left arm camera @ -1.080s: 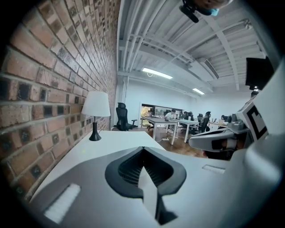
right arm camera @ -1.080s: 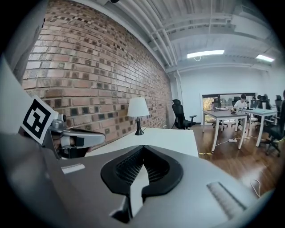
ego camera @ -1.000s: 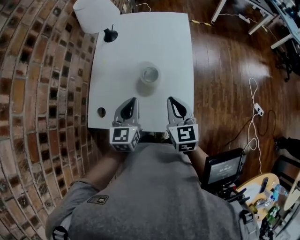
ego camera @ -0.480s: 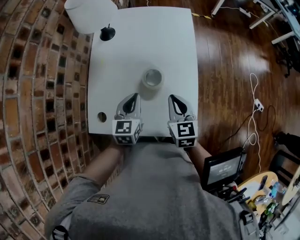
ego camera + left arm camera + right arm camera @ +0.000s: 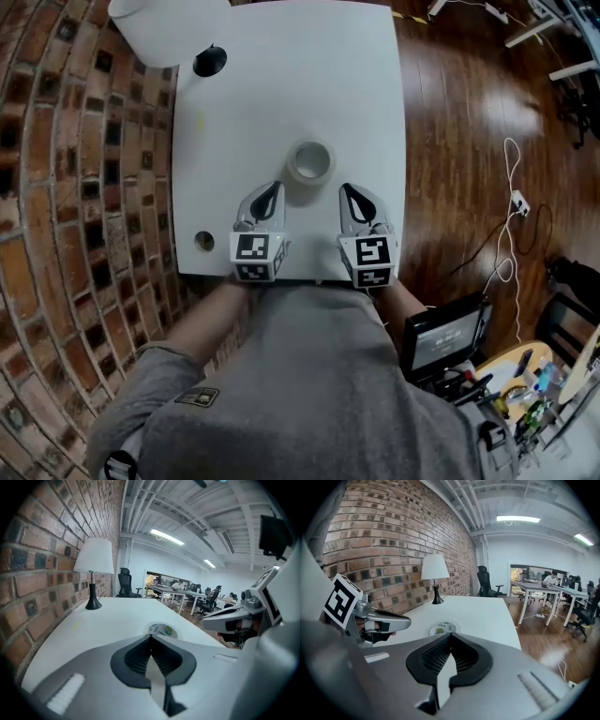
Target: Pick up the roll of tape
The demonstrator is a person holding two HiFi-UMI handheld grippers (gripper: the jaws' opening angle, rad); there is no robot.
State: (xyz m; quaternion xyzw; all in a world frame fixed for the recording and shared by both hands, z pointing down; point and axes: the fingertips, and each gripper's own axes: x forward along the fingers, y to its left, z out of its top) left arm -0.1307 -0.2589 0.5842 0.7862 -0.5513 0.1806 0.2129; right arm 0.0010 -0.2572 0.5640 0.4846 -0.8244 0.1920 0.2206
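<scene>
I note the roll of tape (image 5: 310,161) flat on the white surface (image 5: 281,84) (untouched), left tongs (image 5: 271,190) at its 7 o'clock, right tongs (image 5: 350,192) at 5, both pressed together, empty.

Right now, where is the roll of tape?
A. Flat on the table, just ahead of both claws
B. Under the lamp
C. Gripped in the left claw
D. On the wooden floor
A: the roll of tape lies flat on the table, ahead of the shut, empty left claw and right claw.
</scene>
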